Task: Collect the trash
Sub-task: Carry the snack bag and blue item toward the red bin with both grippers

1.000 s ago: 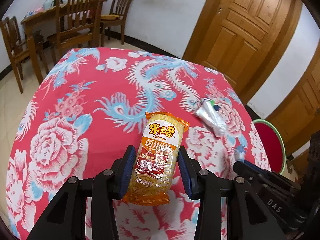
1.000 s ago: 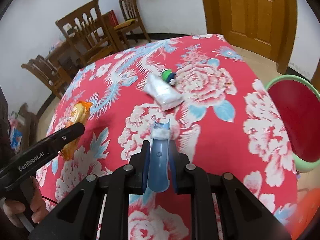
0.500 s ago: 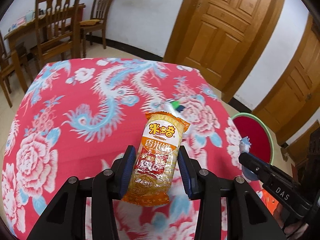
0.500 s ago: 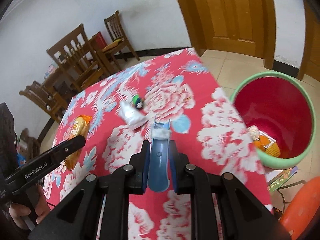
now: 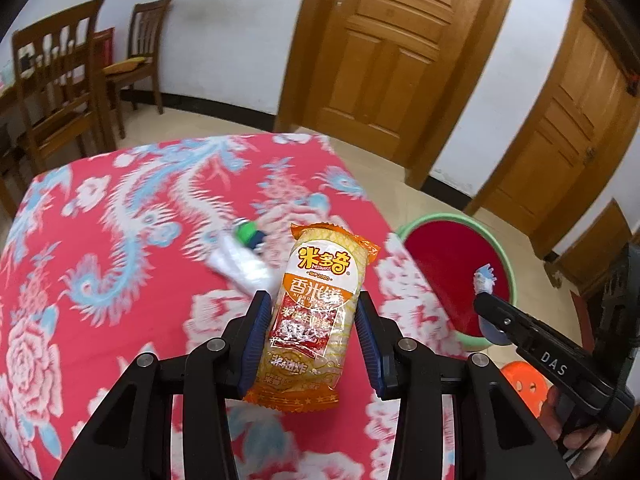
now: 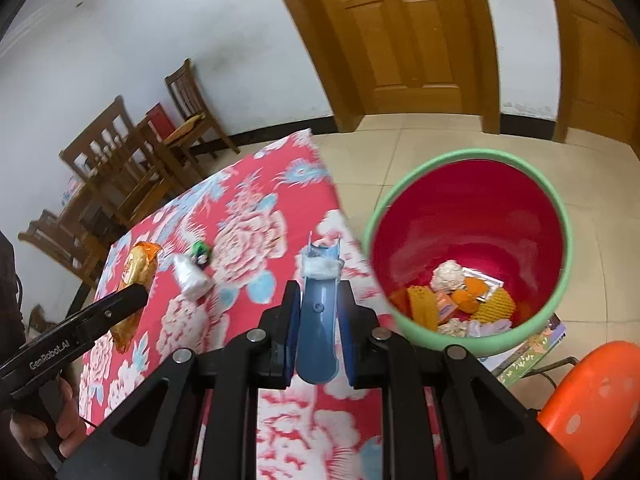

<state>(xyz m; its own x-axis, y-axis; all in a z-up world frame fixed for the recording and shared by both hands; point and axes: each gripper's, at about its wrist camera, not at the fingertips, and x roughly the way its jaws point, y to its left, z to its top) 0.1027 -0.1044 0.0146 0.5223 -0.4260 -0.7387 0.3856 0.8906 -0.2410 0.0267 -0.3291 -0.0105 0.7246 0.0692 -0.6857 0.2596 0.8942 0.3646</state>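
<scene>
My left gripper (image 5: 310, 308) is shut on an orange rice-cracker packet (image 5: 316, 312) and holds it above the red flowered tablecloth (image 5: 100, 280). My right gripper (image 6: 318, 304) is shut on a blue plastic piece (image 6: 318, 320) with white fluff at its tip, near the table's edge beside the bin. The red bin with a green rim (image 6: 472, 216) stands on the floor right of the table and holds several scraps; it also shows in the left wrist view (image 5: 448, 256). A crumpled clear bottle with a green cap (image 5: 240, 256) lies on the table, also in the right wrist view (image 6: 192, 272).
An orange plastic stool (image 6: 592, 392) stands at the lower right by the bin, with papers (image 6: 528, 356) on the floor. Wooden chairs (image 5: 60, 92) and doors (image 5: 384, 56) are behind the table.
Both grippers have swung right toward the bin with their loads. The bin has come fully into the right wrist view and closer in the left wrist view.
</scene>
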